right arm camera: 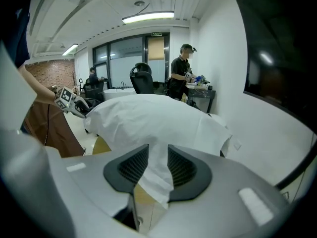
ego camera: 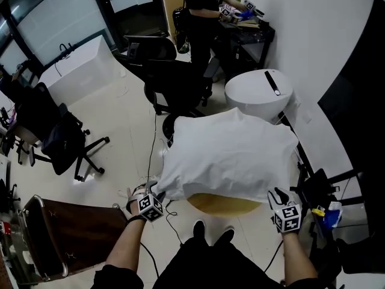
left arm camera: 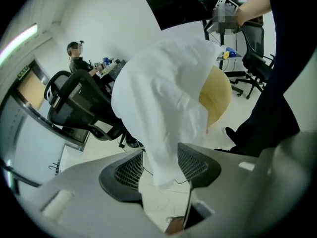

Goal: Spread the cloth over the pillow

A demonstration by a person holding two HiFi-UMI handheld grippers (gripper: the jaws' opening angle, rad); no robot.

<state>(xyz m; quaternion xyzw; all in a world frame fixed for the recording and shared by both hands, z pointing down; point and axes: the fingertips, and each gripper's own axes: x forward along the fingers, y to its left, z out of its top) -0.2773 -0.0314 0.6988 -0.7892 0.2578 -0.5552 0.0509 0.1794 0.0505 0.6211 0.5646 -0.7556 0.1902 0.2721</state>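
Cloth (ego camera: pixel 228 155): white, thin and limp. It lies draped over a raised bulk, presumably the pillow, which is hidden beneath it, on a round wooden table (ego camera: pixel 222 206).

Near edge:
- Left gripper (left arm camera: pixel 161 167): jaws stand wide. One corner hangs loose between them, unpinched.
- Right gripper (right arm camera: pixel 157 165): pads are closed on a fold of the other near corner.

Judgement: the cloth is light and soft, and will slide and wrinkle readily. Take it by the corners or hem and pull evenly and gently.

The far side already hangs down toward a white round unit (ego camera: pixel 260 92).
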